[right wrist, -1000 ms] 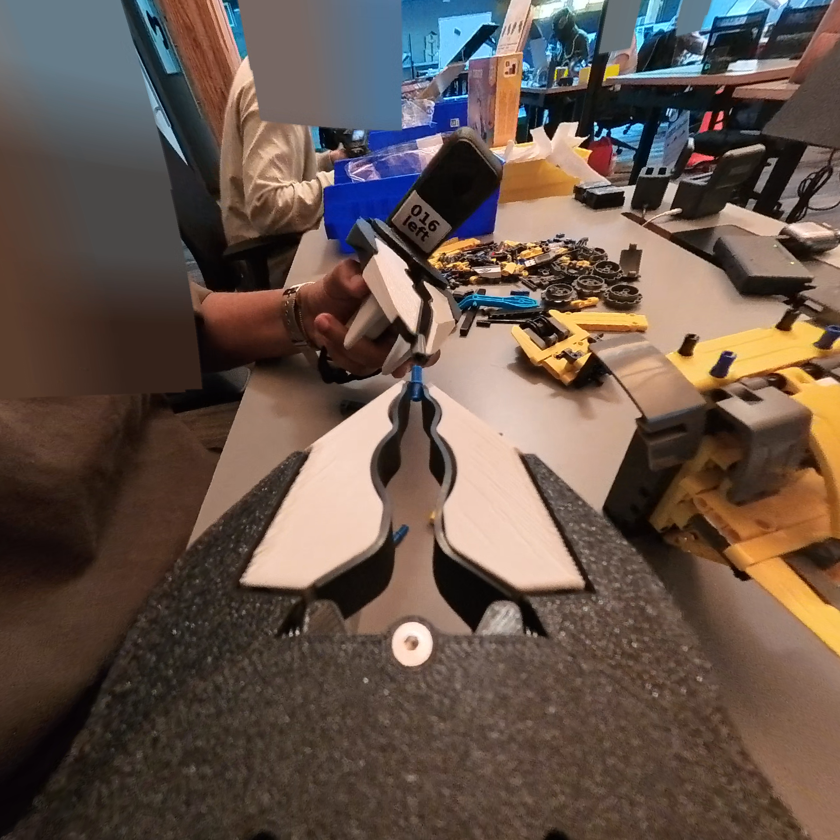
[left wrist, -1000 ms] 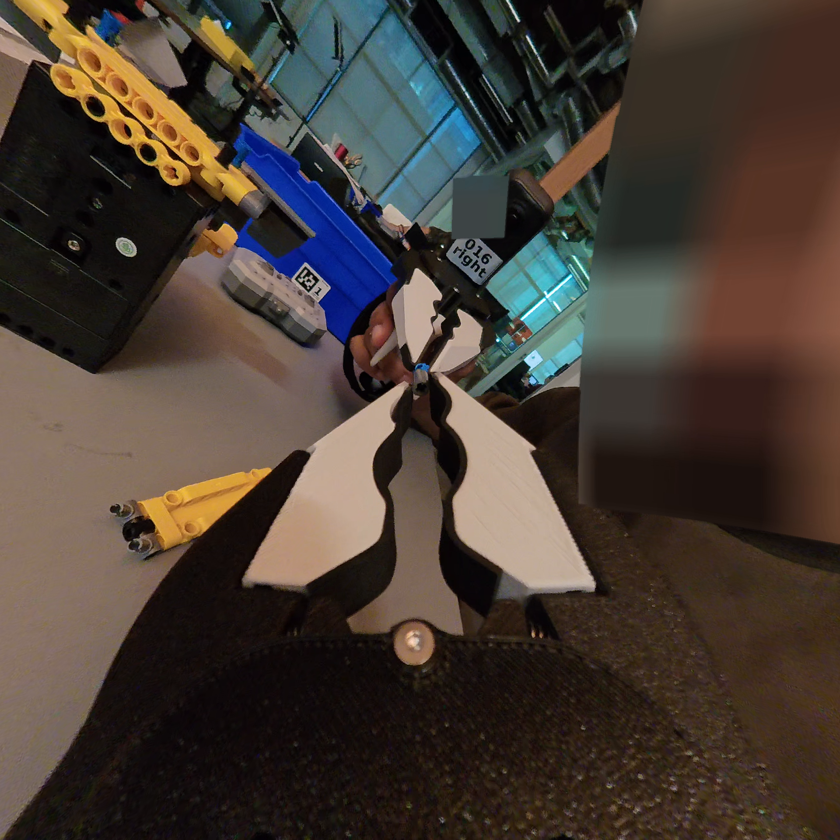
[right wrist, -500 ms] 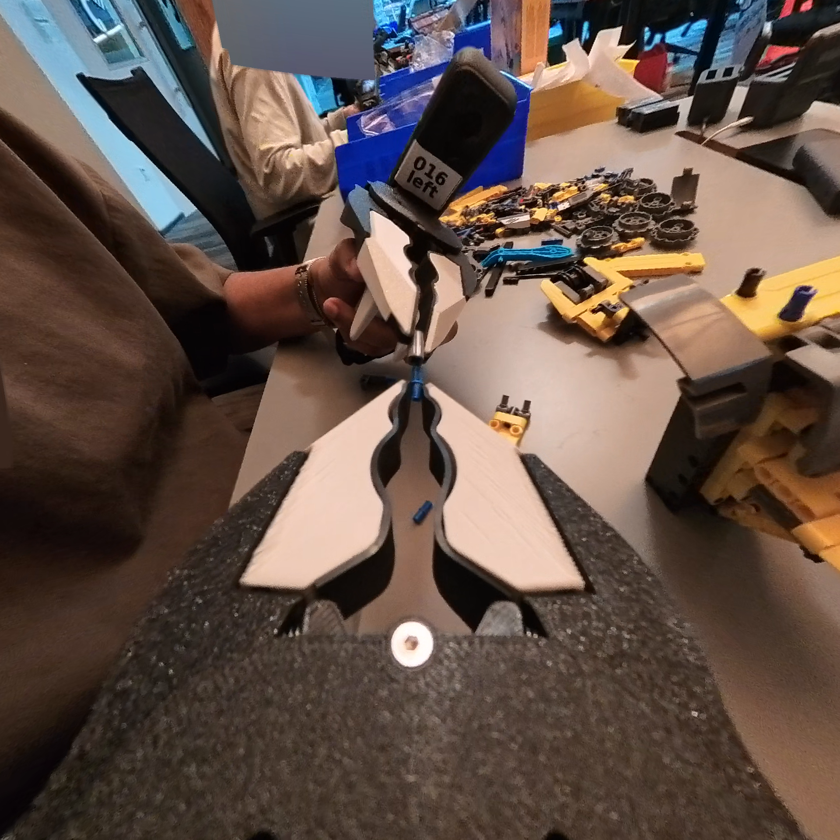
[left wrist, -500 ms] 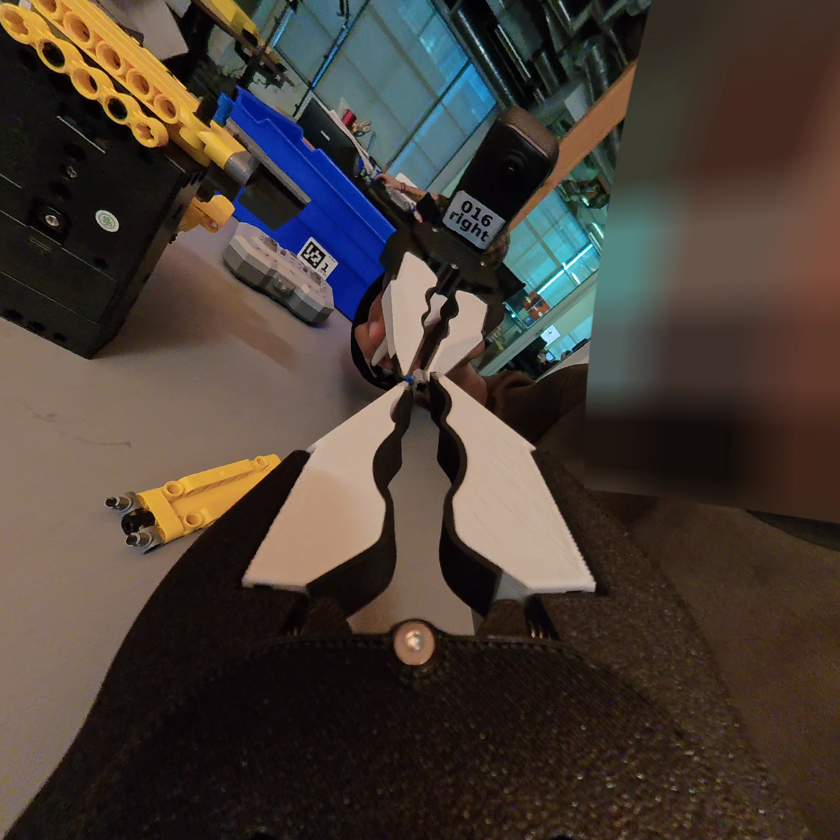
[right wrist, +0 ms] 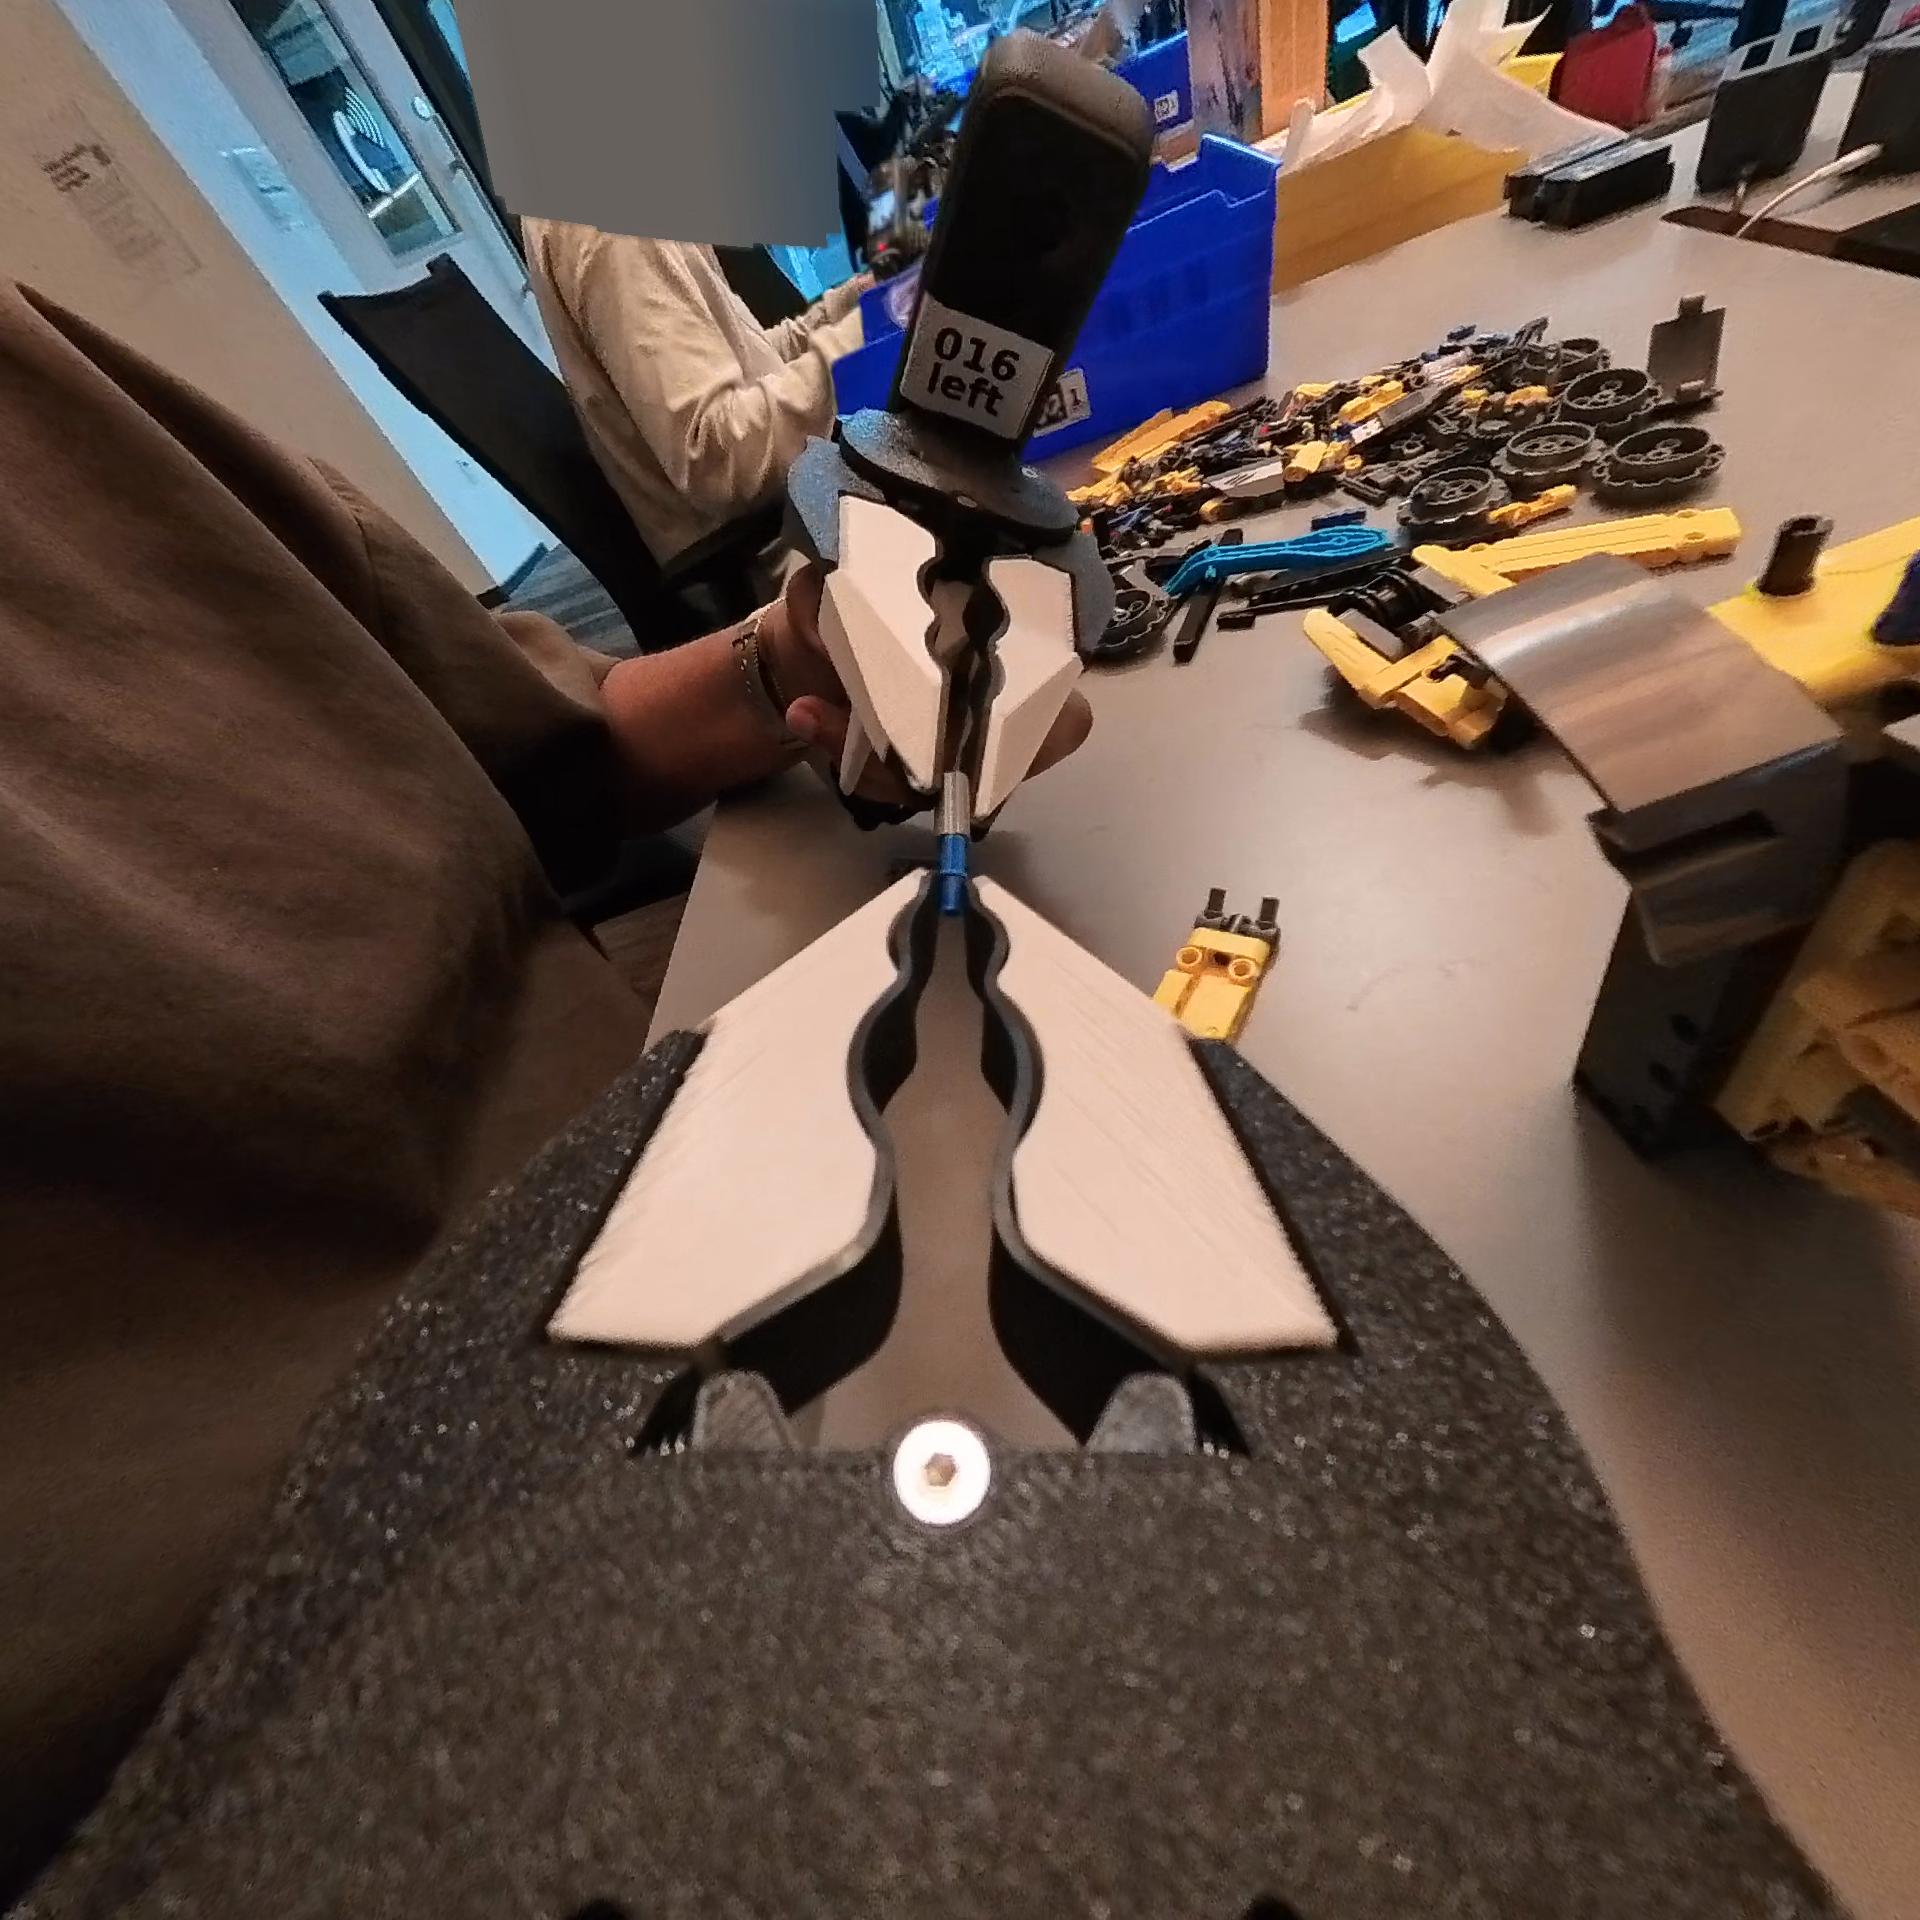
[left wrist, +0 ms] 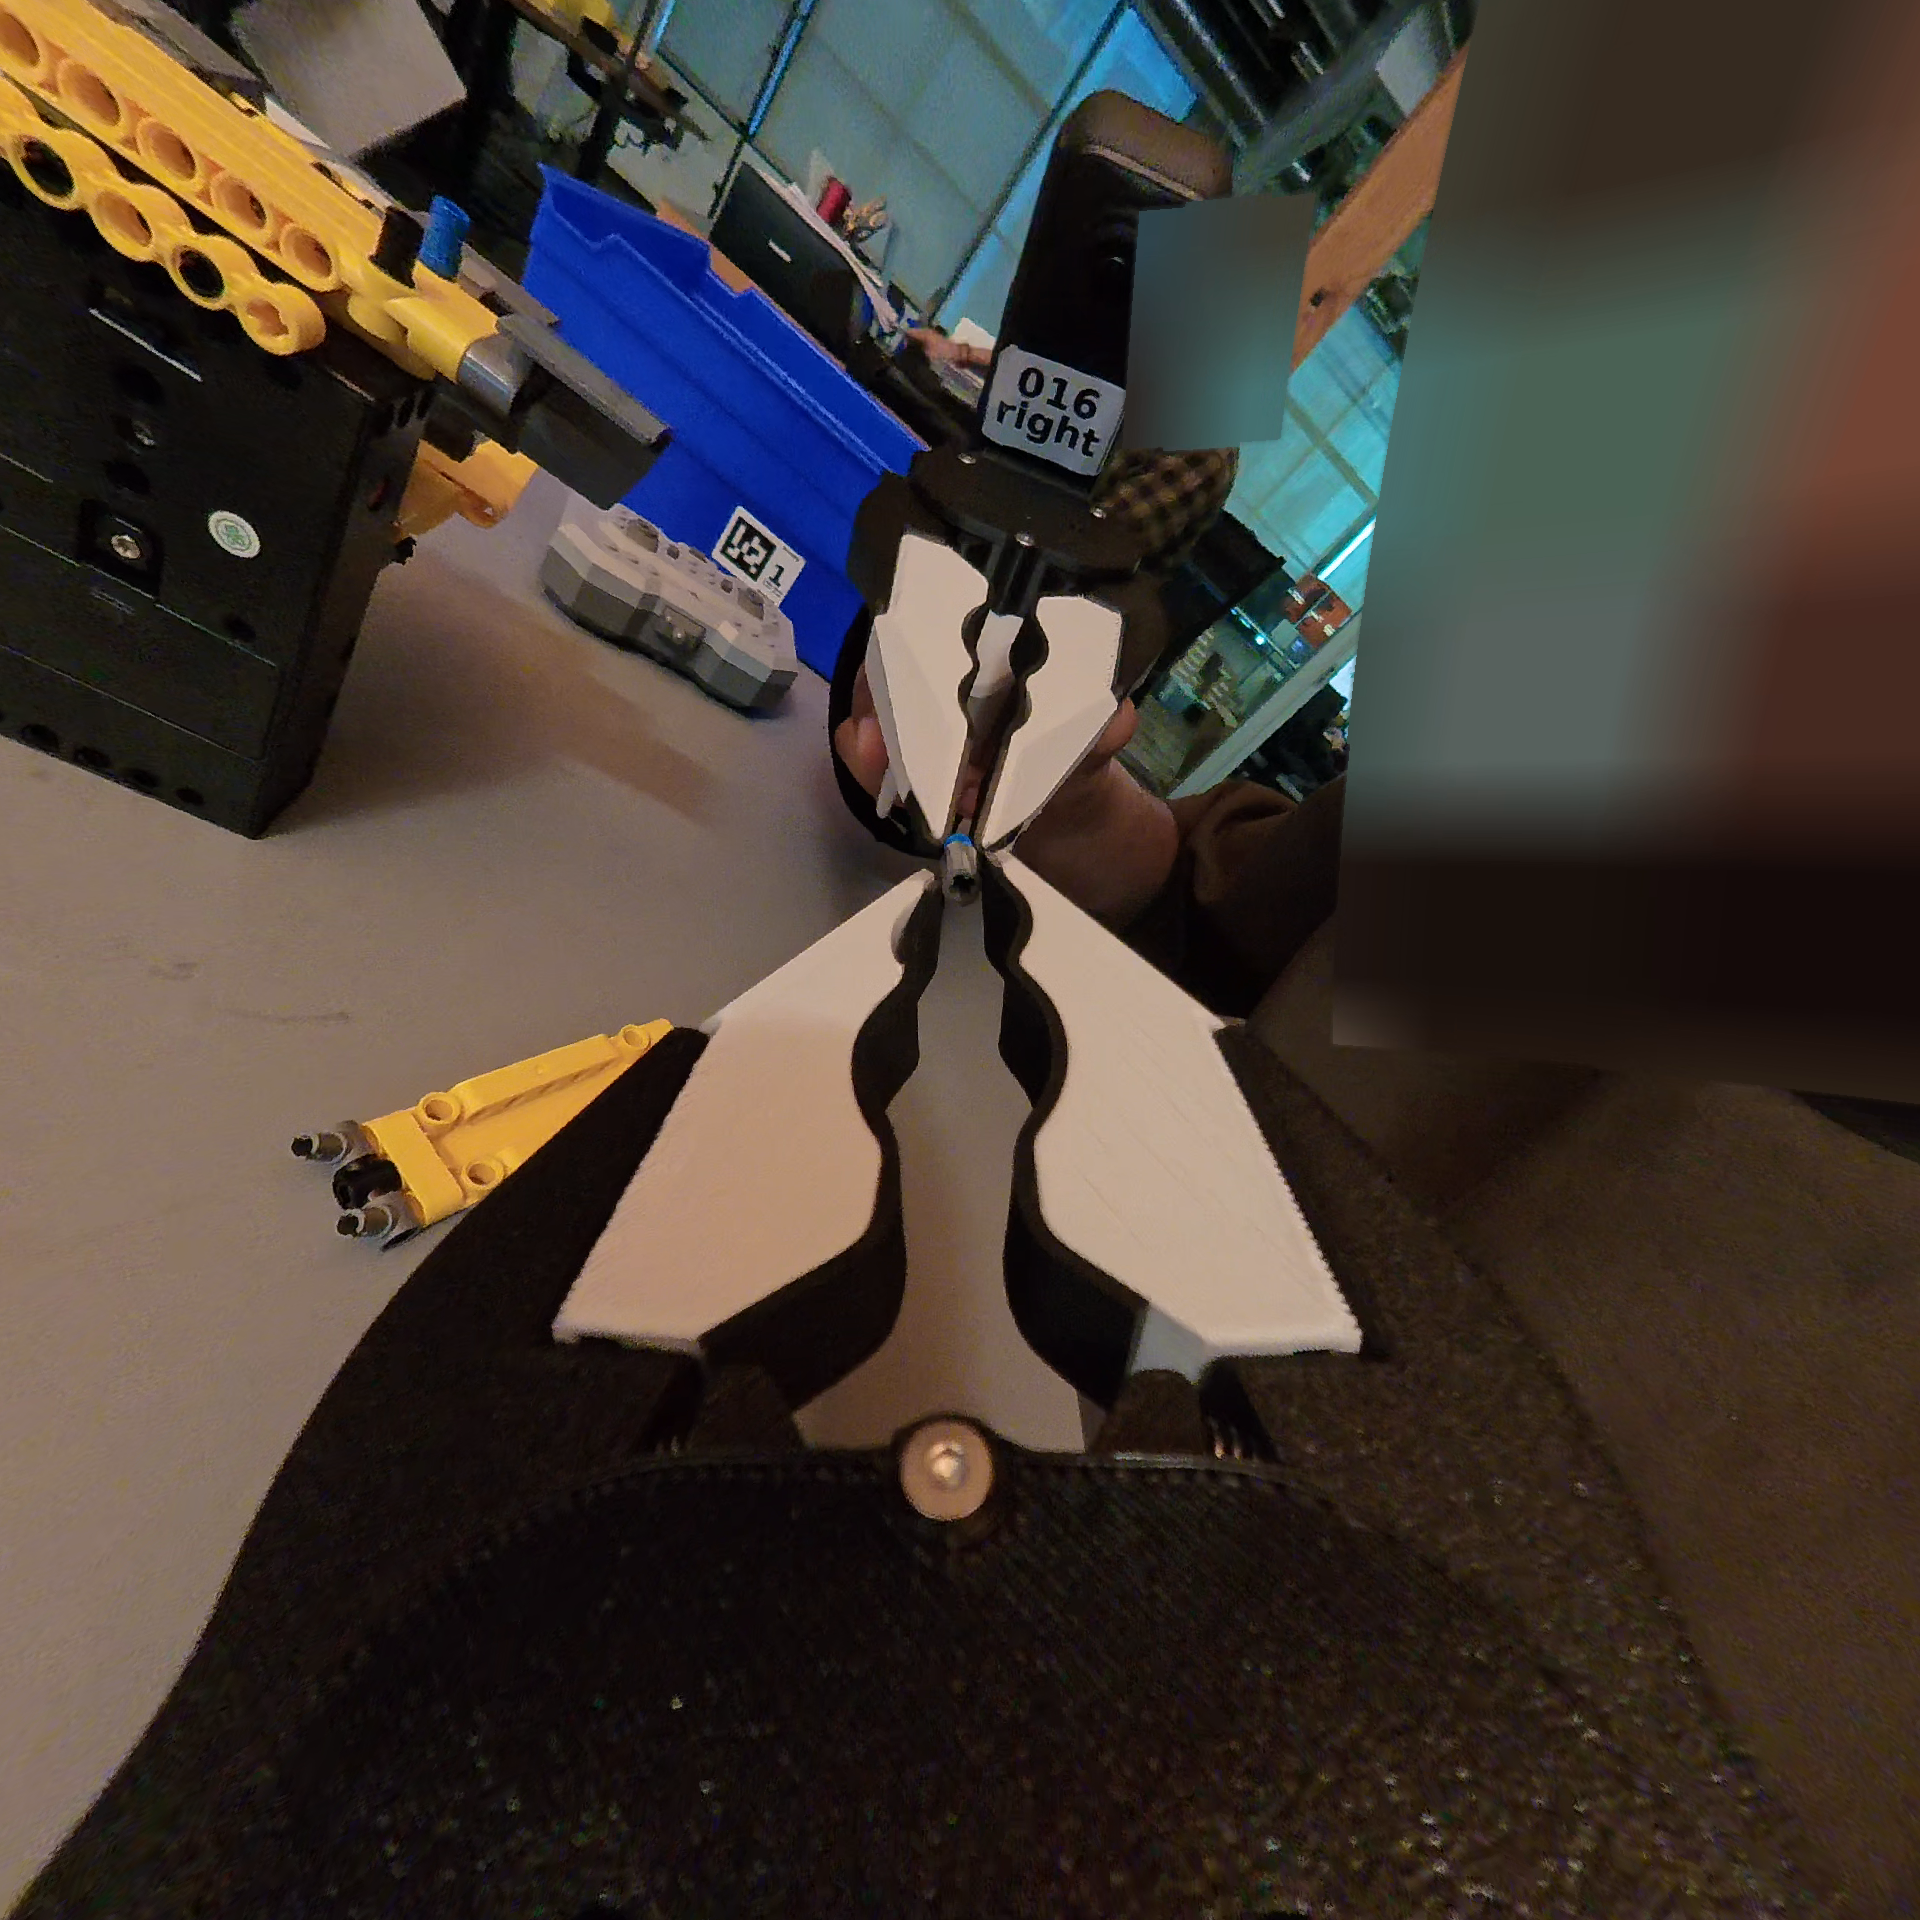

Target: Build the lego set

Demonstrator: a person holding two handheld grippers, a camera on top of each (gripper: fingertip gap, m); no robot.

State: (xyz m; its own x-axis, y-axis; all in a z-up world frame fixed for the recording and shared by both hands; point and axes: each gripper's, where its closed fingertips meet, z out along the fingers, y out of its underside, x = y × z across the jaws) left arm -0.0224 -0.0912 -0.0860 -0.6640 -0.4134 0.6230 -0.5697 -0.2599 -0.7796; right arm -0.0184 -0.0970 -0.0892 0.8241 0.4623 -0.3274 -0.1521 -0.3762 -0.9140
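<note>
Above the grey table [right wrist: 1299,883], both grippers [left wrist: 961,899] [right wrist: 951,902] pinch one blue-grey pin [right wrist: 952,847] beside a yellow piece [right wrist: 1218,974].

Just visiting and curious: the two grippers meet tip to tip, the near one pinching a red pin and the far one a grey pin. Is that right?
Not quite. In the right wrist view the right gripper pinches a blue pin, not red. The left gripper does hold the grey pin, tip to tip.
</note>
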